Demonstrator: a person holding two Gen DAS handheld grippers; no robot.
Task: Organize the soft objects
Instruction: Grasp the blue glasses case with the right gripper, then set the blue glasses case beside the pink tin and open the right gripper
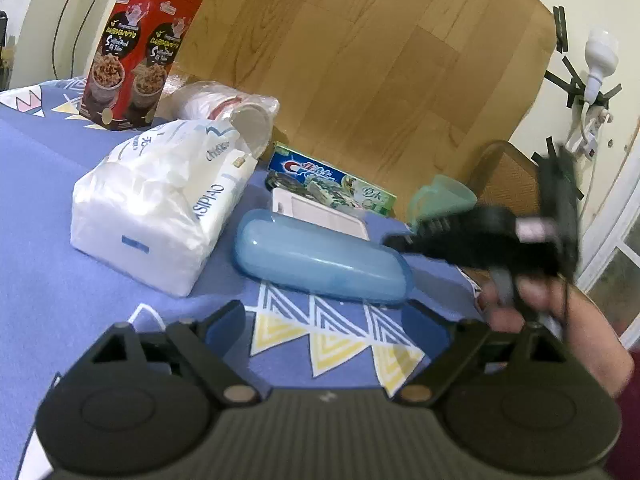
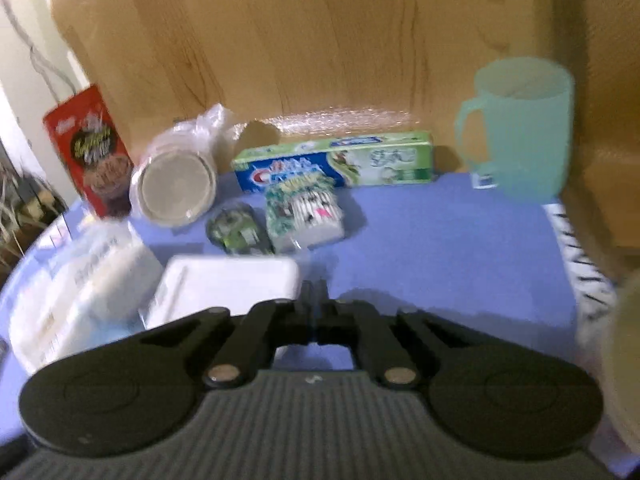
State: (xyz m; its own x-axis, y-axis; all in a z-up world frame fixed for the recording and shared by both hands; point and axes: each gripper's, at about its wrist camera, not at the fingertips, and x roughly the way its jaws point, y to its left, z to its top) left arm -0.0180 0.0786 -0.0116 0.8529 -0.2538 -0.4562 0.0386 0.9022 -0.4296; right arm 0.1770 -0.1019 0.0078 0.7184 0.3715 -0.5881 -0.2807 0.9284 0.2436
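Observation:
A white tissue pack [image 1: 160, 204] lies on the blue patterned tablecloth [image 1: 48, 280], left of a blue oblong case [image 1: 320, 258]. The pack also shows blurred at the left of the right wrist view [image 2: 80, 292]. My left gripper [image 1: 344, 320] is open and empty, low over the cloth in front of the case. My right gripper [image 2: 314, 296] is shut and empty; in the left wrist view it appears blurred at the right [image 1: 404, 240], held in a hand. A cotton swab pack [image 2: 306, 216] and a small green packet [image 2: 236, 230] lie mid-table.
A red snack box [image 1: 136, 56], a bag of plastic cups [image 1: 236, 108], a toothpaste box [image 2: 336, 164], a white flat box [image 2: 228, 280] and a green mug [image 2: 520, 128] stand on the table. A wooden board [image 1: 340, 40] backs it.

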